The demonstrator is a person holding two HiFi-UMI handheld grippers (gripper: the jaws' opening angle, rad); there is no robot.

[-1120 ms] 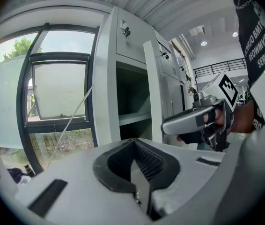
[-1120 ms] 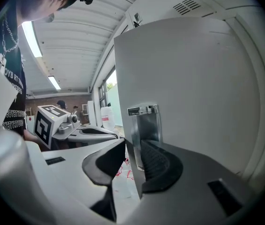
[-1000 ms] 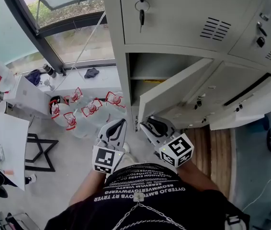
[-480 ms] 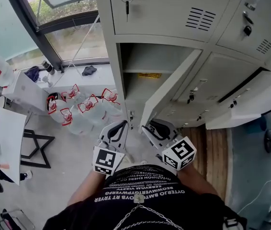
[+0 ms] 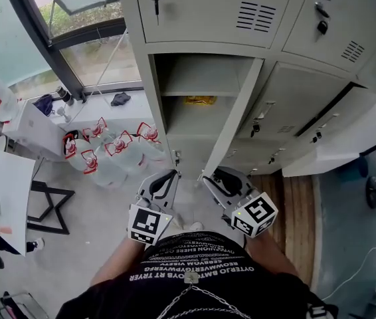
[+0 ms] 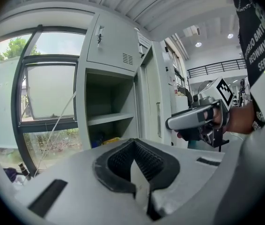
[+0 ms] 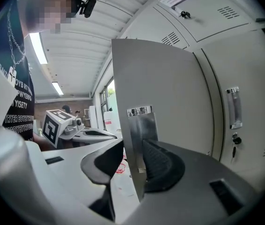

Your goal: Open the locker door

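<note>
change: door [image 5: 233, 118] stands wider than a second ago. then it slanted across the opening, now it juts out almost edge-on in the head view and the bay behind it is in plain sight.
door place: hinged on the right of the open bay in the locker [image 5: 194, 18], left column, under the keyed door. its free edge points toward the person, low, at the right gripper [image 5: 216, 178].
right claw: jaws have just been widening and now stand wide. the door's free edge with its metal plate [image 7: 141, 125] is between them. one pad lies against the door face, the other stands off with a gap. no squeeze on the door.
left claw: left gripper [image 6: 133, 144] is closed tip to tip with nothing between the pads. it is held just beside the right one, clear of the door.
inside: shelf [image 5: 191, 84] bare as far as can be seen; a yellow thing [image 5: 200, 100] on the level below.
meaning: opening looks as good as done. the loosened right jaws read as a let-go, not a fresh pull.
watch: cannot tell whether the door will rest at this angle or drift once freed; draw the jaws straight off the edge, without dragging it.
</note>
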